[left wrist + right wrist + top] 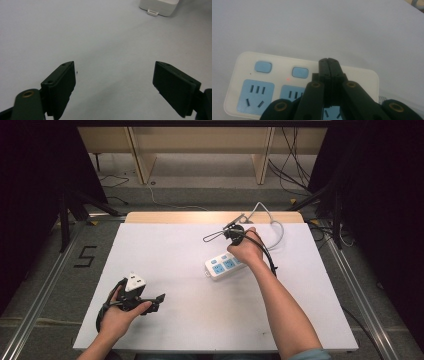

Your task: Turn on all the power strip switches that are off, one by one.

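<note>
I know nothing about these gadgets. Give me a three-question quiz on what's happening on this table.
1. True or false: the left gripper is clamped on a plug.
2. The power strip's sockets are which colour: A red, B blue, C green?
3. How do the right gripper's jaws stand?

Key: 1. False: its jaws stand apart over the bare table. 2. B. 3. Closed together above the strip, near a blue button.

Overhead light is washing the white table (175, 270) evenly while the room's sides are sinking into darkness; faint shadows are pooling under softly blurred jaws.
</note>
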